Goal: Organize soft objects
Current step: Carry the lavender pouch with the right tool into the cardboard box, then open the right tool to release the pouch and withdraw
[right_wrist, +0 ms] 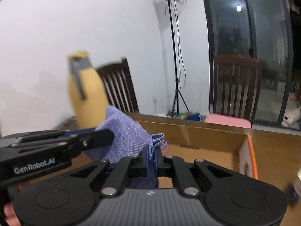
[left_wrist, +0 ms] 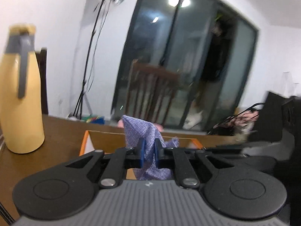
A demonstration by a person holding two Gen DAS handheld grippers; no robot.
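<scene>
Gripping purple cloth [left_wrist: 144, 131] in both grippers, left [left_wrist: 149, 150], right [right_wrist: 152, 157], pink cushion [right_wrist: 227, 122] in right view only.

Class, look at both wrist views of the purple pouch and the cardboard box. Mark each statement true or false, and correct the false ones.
1. Both tongs grip the purple pouch. True: the left tongs and the right tongs are each shut on it.
2. The pouch lies flat inside the box. False: it is held up above the box.
3. A yellow bottle stands on the table. True.
4. The bottle is inside the box. False: it stands outside, beside it.
5. The chairs are white. False: they are dark wood.
</scene>
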